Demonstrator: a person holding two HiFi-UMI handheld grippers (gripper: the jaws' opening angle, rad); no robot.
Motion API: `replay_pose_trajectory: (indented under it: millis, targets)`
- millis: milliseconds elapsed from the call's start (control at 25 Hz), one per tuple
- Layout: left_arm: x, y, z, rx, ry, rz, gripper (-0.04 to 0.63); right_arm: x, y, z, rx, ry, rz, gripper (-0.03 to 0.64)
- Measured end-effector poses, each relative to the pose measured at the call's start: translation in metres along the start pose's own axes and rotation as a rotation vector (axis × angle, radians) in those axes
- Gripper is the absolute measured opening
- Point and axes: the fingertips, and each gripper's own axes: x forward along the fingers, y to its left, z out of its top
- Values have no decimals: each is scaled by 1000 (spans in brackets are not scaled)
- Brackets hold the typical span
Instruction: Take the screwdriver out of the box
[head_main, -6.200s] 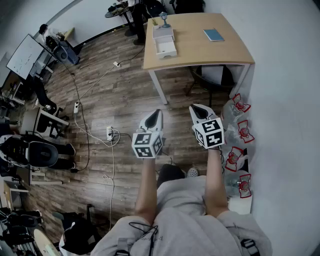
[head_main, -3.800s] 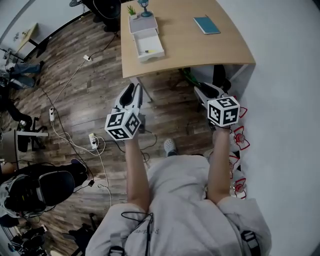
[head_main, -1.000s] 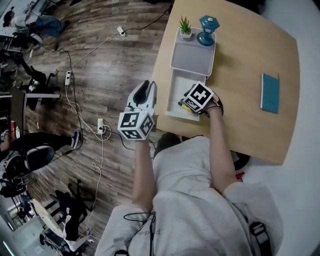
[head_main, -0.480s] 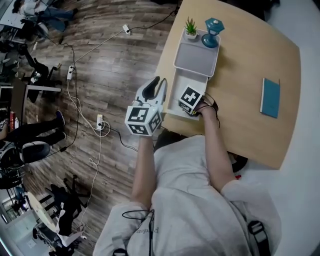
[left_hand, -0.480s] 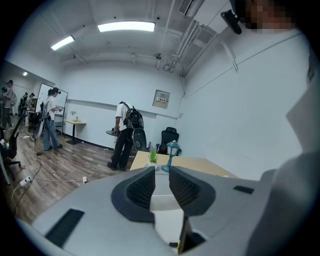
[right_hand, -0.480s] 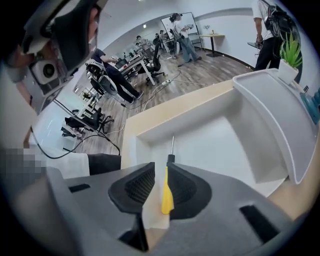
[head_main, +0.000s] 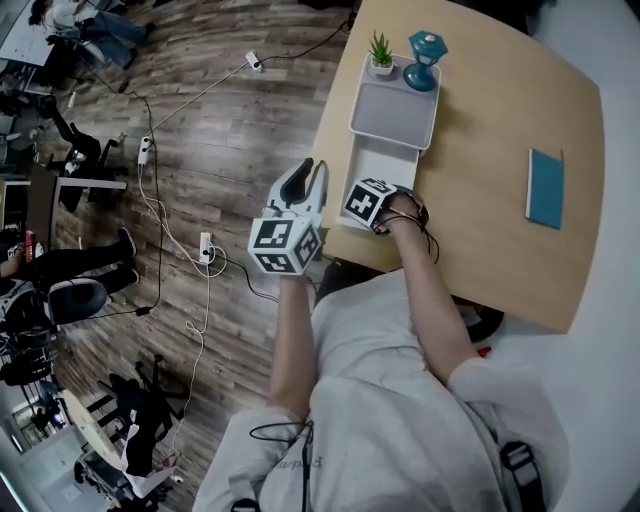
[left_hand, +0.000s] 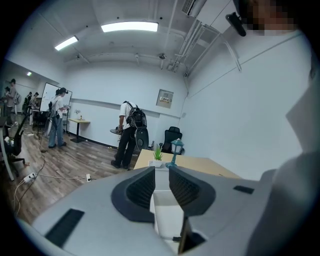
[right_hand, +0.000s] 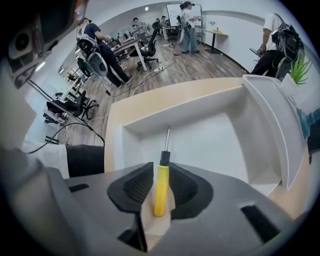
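Rt gripper view: screwdriver (right_hand: 160, 187) tip too small to tell type. Head view: rt gripper (head_main: 372, 203) hides its own jaws, the screwdriver & box (head_main: 385, 165) near end.

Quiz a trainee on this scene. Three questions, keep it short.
1. True or false: the screwdriver lies outside the box.
2. What stands between the right gripper's jaws? A) nothing B) the screwdriver handle C) a pen
3. Fill in: the ___ gripper is empty.
Key: 1 false, it lies in the box. 2 B; the jaws have just been opening and do not pinch it. 3 left: the left gripper has open jaws with nothing between them.
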Motion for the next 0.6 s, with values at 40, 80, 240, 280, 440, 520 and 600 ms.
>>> replay_pose_trajectory:
  millis: [40, 80, 240, 280, 440, 520, 600]
  targets:
    - [-1, 1, -1, 0, 2, 2, 81, 0, 1, 0, 2, -2, 0, 105]
    - [-3, 1, -2, -1, 5, 3, 83, 0, 1, 0, 3, -1, -2, 109]
    - [-6, 6, -6, 2, 13, 11, 82, 5, 2, -3, 4, 12, -7, 109]
    - [-5, 7, -6, 2, 13, 12, 81, 6, 2, -3, 3, 16, -6, 109]
    - [-4, 7, -5, -1, 13, 9, 81, 15, 7, -5, -10, 42, -12, 109]
    - [-3, 7, -4, 4, 14, 5, 81, 20, 7, -5, -10, 52, -29, 88]
    - [-1, 7, -5, 8, 18, 4, 81, 21, 6, -4, -10, 52, -38, 86]
